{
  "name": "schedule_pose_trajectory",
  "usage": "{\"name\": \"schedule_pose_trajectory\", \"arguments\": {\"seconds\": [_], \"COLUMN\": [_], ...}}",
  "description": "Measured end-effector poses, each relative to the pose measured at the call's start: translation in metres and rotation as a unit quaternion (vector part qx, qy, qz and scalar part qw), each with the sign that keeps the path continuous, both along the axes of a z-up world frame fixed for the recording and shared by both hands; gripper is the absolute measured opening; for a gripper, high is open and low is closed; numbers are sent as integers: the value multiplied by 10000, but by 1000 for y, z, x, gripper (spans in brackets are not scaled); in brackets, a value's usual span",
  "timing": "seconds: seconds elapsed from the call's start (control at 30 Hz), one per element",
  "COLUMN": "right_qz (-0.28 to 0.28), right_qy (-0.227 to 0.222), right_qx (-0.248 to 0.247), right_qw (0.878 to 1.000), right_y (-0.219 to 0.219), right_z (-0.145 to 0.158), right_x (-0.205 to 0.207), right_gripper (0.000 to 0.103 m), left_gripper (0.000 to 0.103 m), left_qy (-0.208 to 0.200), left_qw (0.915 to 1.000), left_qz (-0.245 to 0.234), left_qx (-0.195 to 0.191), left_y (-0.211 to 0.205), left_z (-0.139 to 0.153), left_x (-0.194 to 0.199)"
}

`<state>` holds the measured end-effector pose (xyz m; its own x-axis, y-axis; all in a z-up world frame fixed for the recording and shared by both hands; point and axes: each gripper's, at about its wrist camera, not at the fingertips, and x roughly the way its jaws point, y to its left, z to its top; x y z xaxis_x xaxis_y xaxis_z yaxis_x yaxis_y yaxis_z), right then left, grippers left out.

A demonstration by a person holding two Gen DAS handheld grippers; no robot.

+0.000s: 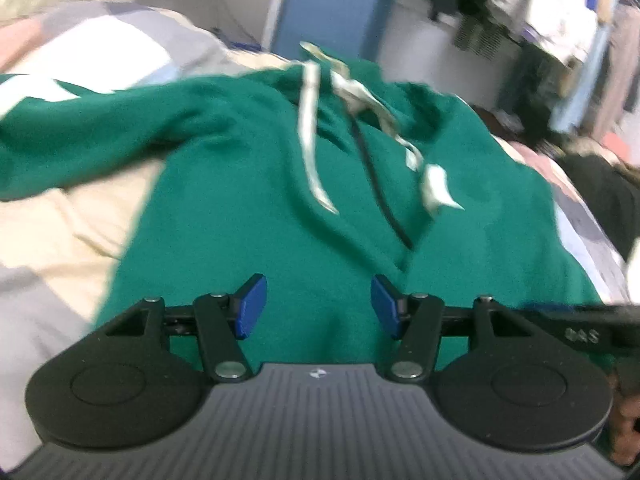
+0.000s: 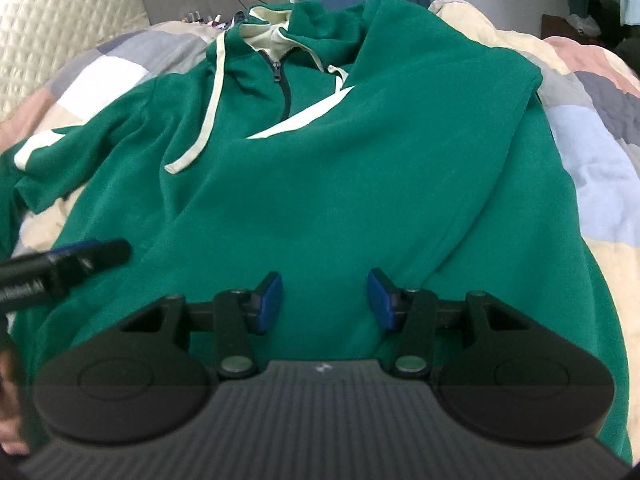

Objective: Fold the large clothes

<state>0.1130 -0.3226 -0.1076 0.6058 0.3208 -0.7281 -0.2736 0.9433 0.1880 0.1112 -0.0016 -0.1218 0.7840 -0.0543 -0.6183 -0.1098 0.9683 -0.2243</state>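
I am hovering both hand-held grippers, left [image 1: 319, 306] and right [image 2: 325, 301], jaws apart and holding nothing, over the lower body of the green hoodie [image 2: 320, 184] lying on the bed [image 2: 592, 152]. I should pinch the hem evenly on both sides.

Left claw [image 1: 319, 306], right claw [image 2: 325, 302]: black linkage arms, blue pads, silver pivot screws, ribbed grey housing.

Left wrist view is motion-blurred; hoodie [image 1: 320, 184] drawstrings [image 1: 312, 140] smear. In both views, gripper bodies hide the hem. Left sleeve [image 2: 48, 168] is cut by the frame edge.
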Motion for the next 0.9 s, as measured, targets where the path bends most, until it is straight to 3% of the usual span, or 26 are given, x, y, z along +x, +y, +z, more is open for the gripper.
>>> {"name": "schedule_pose_trajectory", "arguments": {"seconds": [0.17, 0.33, 0.57, 0.63, 0.7, 0.8, 0.9], "right_qz": [10, 131, 106, 134, 91, 71, 126], "right_qy": [-12, 6, 115, 138, 83, -24, 143], "right_qx": [132, 188, 431, 633, 679, 688, 1012], "right_qw": [9999, 9997, 9989, 9978, 9976, 9976, 9947], "right_y": [-4, -1, 3, 2, 2, 4, 5], "right_z": [4, 7, 10, 11, 14, 17, 17], "right_x": [-3, -3, 3, 7, 9, 12, 18], "right_gripper": [50, 50, 53, 61, 80, 86, 86], "left_gripper": [63, 63, 63, 63, 64, 65, 72], "left_qy": [-125, -99, -79, -59, -119, -120, -130], "left_qw": [9972, 9868, 9800, 9748, 9684, 9582, 9475], "left_qz": [732, 1611, 1951, 2114, 2242, 2432, 2544], "left_qx": [24, 127, 396, 710, 1088, 1503, 1932], "left_y": [37, 82, 128, 138, 146, 165, 181], "left_z": [9, 13, 36, 44, 52, 63, 75], "left_x": [-3, -5, -7, -10, -11, -15, -20]}}
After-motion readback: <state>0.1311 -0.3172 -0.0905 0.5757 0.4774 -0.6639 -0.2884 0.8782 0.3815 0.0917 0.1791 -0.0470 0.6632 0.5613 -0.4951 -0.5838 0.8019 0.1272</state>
